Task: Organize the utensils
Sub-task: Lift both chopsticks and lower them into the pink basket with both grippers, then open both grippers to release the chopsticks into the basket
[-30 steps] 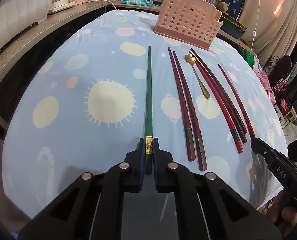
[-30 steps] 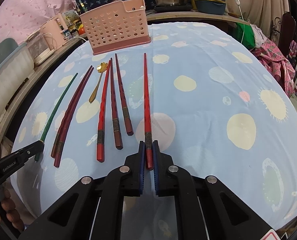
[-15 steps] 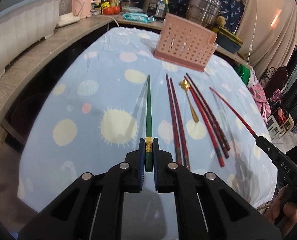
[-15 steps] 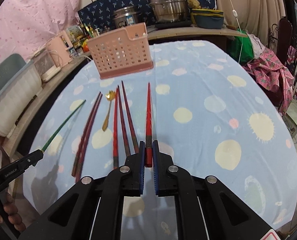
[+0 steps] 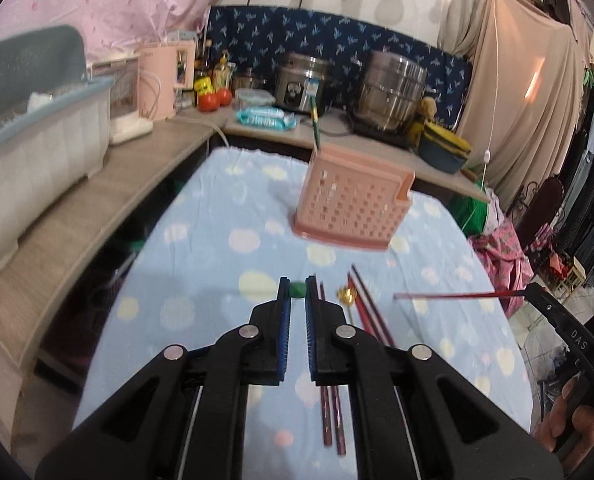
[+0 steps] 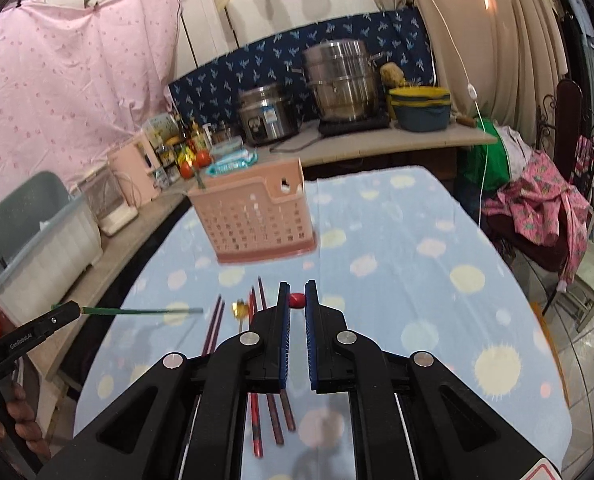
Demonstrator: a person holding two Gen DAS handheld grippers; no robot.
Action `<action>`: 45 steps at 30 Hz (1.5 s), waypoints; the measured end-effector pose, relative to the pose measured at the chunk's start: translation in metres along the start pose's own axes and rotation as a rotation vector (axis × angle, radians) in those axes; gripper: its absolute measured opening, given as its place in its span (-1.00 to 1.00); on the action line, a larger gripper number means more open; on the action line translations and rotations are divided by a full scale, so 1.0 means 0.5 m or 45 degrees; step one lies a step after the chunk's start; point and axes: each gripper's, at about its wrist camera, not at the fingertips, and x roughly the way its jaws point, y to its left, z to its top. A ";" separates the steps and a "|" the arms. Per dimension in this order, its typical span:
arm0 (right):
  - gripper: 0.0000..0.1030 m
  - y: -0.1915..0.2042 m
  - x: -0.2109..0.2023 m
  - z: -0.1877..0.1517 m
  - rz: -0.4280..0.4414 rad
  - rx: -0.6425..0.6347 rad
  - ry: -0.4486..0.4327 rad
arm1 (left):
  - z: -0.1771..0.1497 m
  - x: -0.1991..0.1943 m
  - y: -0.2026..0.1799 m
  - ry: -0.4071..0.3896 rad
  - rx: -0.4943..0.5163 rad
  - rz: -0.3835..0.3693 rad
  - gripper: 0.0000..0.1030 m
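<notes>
On the far left counter you have a grey-lidded bin [image 5: 37, 152], its contents hidden. Next along, the pink basket [image 5: 351, 208] stands upright on the blue spotted cloth [image 5: 217, 248], near the table's far end, with one thin green stick [image 5: 315, 122] rising from its left compartment; through the holes you cannot tell what else it holds. Your left gripper [image 5: 297, 290] is clamped on the green chopstick [image 5: 297, 290], held clear above the cloth, seen end-on from its own camera and as a long level rod [image 6: 141, 311] from the other. Just right of it, two dark red chopsticks [image 5: 333, 416] lie on the cloth side by side, then the gold spoon [image 5: 347, 294], then another few red chopsticks [image 5: 371, 306] close together, partly hidden by the gripper body. Your right gripper [image 6: 295, 300] is clamped on a red chopstick [image 6: 295, 300], also lifted off the cloth and pointing toward the basket; from the left camera it shows as a level red rod [image 5: 449, 294]. Behind the basket, two steel pots [image 5: 389, 96] sit on the counter, lids on, with a blue bowl [image 6: 419, 110] at the far right.
</notes>
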 end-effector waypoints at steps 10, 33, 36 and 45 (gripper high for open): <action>-0.87 0.017 0.017 0.144 0.041 -0.013 -0.131 | 0.152 0.004 -0.030 -0.174 0.044 -0.027 -0.87; -0.87 0.076 0.180 0.451 0.040 -0.048 -0.362 | 0.463 0.127 -0.112 -0.463 0.073 -0.076 -0.86; -0.87 0.077 0.223 0.456 0.040 -0.039 -0.344 | 0.462 0.172 -0.113 -0.428 0.068 -0.070 -0.86; -0.87 0.064 0.340 0.405 0.031 -0.043 -0.205 | 0.408 0.293 -0.079 -0.294 0.036 -0.051 -0.86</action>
